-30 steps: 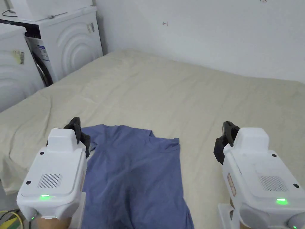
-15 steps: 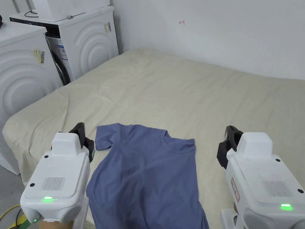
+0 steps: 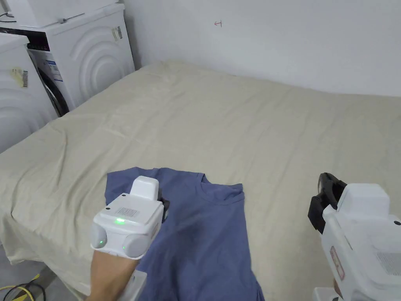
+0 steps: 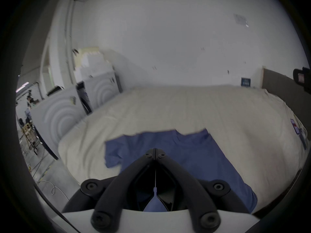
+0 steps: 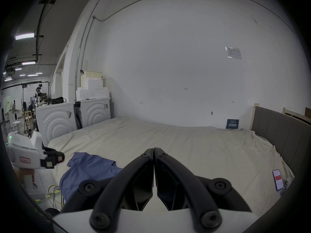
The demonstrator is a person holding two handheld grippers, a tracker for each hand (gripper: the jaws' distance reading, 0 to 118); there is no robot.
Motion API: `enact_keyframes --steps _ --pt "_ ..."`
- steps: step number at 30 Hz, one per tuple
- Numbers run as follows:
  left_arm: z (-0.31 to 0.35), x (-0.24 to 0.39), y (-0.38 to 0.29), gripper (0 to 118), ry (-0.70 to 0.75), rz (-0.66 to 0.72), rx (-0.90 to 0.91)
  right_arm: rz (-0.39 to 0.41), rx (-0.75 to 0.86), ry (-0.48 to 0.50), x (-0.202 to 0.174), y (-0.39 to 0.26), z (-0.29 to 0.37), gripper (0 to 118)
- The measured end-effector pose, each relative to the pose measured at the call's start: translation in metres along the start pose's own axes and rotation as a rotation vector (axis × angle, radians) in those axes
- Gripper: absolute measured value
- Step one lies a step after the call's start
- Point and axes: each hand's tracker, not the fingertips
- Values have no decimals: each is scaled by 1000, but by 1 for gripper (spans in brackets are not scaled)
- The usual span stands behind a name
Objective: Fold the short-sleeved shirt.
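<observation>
Fingers (image 4: 148, 159) of our left gripper (image 4: 155, 154) meet tip to tip above the blue short-sleeved shirt (image 3: 203, 235), pinching nothing at the tips, though a sliver of blue cloth shows low in the gap between them in the left gripper view; whether that cloth is caught there we cannot tell. In the head view the same gripper hangs over the shirt's left shoulder, beside the sleeve (image 3: 117, 182). Our right gripper (image 5: 154, 150) holds its fingers (image 5: 161, 159) pressed together on nothing, well clear of the garment, over bare sheet to its right. Out from the tools, the shirt lies spread front up at the near edge of the bed (image 3: 242, 129), collar (image 3: 221, 192) toward the white wall (image 3: 274, 39), hem running off toward us. Beyond the bed's left side stand two white washing machines (image 3: 94, 58); a phone (image 5: 278, 179) rests on the sheet near the headboard (image 5: 277, 129).
</observation>
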Motion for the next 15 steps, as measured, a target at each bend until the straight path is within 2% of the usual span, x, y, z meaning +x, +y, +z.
enact_keyframes --steps 3,7,8,9,15 --pt "-33 13 -1 18 -45 3 -149 0 -19 -21 9 -5 -1 0" --pt "-74 18 -15 92 -28 61 -269 4 -43 -53 22 -13 -1 0" --pt "-82 19 -18 100 -22 77 -284 4 -49 -61 25 -15 -1 0" --pt "-88 20 -21 104 -33 80 -301 4 -57 -70 28 -17 -1 0" --pt "-119 18 -37 104 -42 100 -457 -4 -94 -112 46 -29 1 0"
